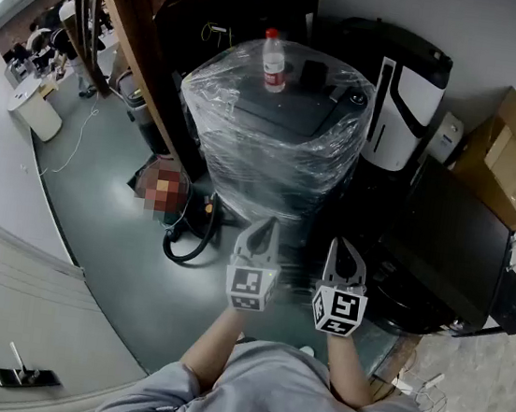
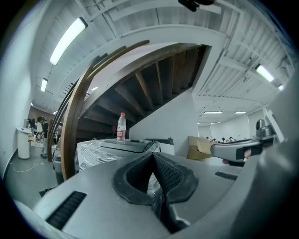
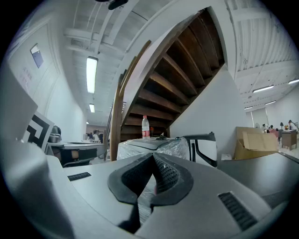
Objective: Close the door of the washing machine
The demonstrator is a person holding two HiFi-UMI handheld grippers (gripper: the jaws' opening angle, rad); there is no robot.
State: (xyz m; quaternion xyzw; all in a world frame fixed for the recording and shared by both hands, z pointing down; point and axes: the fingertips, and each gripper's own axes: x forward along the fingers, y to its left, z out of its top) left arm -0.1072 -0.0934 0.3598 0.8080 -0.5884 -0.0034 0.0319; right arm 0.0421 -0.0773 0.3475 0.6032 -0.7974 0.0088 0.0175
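The washing machine (image 1: 271, 146) stands in the middle of the head view, wrapped in clear plastic film. Its dark top lid (image 1: 285, 105) lies flat under a water bottle (image 1: 274, 61) and small dark items. My left gripper (image 1: 261, 229) and right gripper (image 1: 344, 251) are held side by side just in front of the machine, short of touching it. Both are shut with nothing between the pads. In the left gripper view my left gripper (image 2: 153, 161) points at the wrapped machine (image 2: 93, 151), and in the right gripper view my right gripper (image 3: 153, 161) faces the machine (image 3: 154, 147) too.
A black-and-white appliance (image 1: 407, 88) stands right behind the machine. A cardboard box (image 1: 510, 153) and a low black unit (image 1: 456, 241) fill the right side. A wooden staircase stringer (image 1: 123, 13) rises at the left. A black hose (image 1: 187, 243) lies on the floor.
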